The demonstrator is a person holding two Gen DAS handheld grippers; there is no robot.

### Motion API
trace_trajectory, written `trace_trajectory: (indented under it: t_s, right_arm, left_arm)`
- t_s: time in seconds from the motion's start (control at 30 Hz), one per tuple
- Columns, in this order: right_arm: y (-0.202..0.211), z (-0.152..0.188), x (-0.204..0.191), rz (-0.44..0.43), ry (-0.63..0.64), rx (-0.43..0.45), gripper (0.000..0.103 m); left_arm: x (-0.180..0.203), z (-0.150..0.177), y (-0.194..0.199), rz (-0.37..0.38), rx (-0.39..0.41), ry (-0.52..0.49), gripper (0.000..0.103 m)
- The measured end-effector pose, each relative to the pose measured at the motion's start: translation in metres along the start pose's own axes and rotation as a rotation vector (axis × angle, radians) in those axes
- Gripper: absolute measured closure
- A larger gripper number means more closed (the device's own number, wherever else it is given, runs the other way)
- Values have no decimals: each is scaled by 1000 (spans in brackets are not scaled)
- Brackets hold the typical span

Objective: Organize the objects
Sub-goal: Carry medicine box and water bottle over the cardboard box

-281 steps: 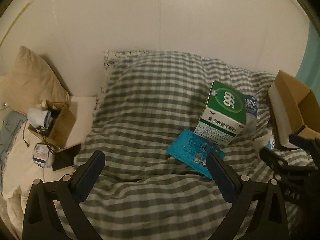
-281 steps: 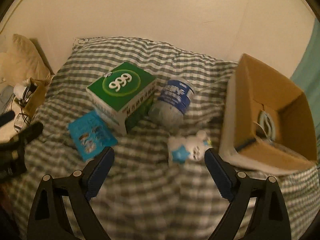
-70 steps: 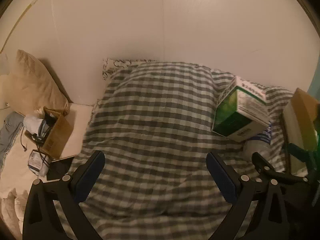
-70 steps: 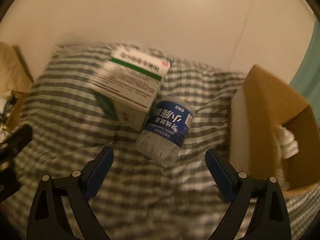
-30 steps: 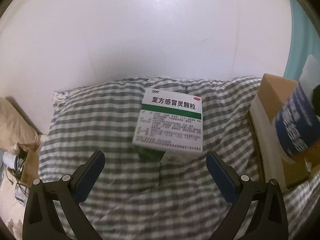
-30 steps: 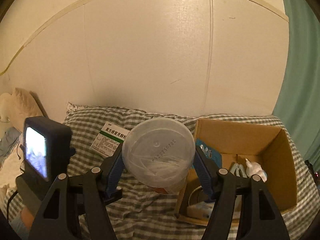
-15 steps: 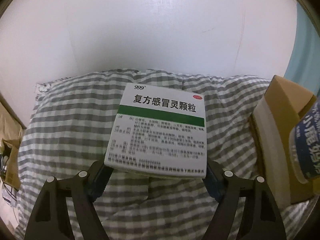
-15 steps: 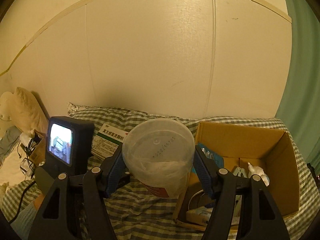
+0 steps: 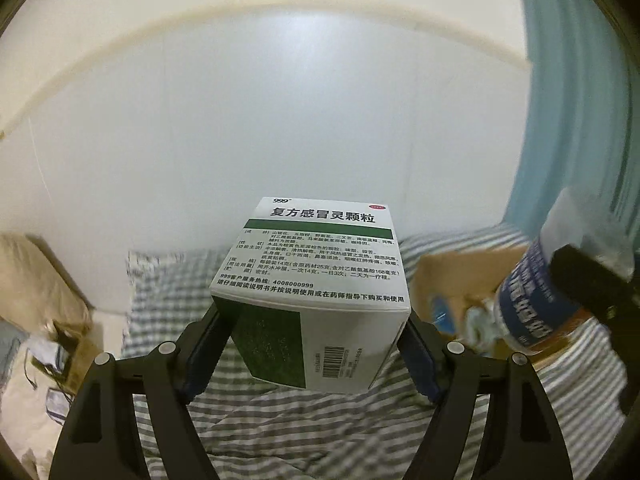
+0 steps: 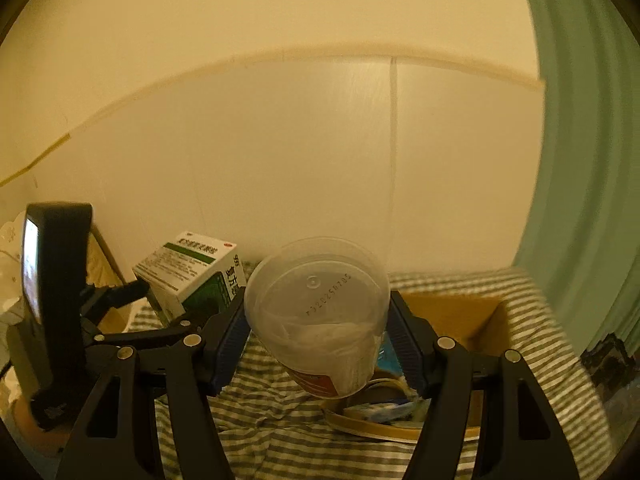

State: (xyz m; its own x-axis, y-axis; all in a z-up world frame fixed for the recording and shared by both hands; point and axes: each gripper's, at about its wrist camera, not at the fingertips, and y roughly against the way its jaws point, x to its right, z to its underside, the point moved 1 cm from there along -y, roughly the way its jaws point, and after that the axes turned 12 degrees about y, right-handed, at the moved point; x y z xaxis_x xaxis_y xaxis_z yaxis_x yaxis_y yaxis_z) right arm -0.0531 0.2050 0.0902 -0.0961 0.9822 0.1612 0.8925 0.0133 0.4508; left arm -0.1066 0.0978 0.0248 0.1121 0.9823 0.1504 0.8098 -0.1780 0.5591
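Medicine carton (image 9: 316, 280) is clamped across its side faces by the left hand-held gripper (image 9: 310, 354), lifted above the bed (image 9: 320, 432) — light, crushable cardboard; grip low, moderately. Right hand-held gripper (image 10: 318, 344) pinches the clear plastic bottle (image 10: 320, 312) over the cardboard box (image 10: 456, 312) — thin-walled, slippery, likely light.

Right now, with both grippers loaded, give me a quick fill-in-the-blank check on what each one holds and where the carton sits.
1. The left gripper is shut on the white and green ____ box.
2. The right gripper is shut on a clear plastic ____, seen bottom-first.
3. The cardboard carton rests on the grey and white ____ bedding.
4. At the right edge hangs a green ____.

Missing words: medicine; bottle; checked; curtain
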Motion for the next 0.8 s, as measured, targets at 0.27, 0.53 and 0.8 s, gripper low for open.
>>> trace_trajectory:
  t_s: [0.27,0.53,0.8]
  right_arm:
    - [74,-29,47,66,32,51,38]
    - [72,-10,110,75,-70,25,38]
    - [0,33,147,66,-185,-93,38]
  left_arm:
    - [55,-22,66,81,77,8,23]
    - [117,-10,49,113,43,-49,23]
    - [140,14,-31,102,-61,-84,23]
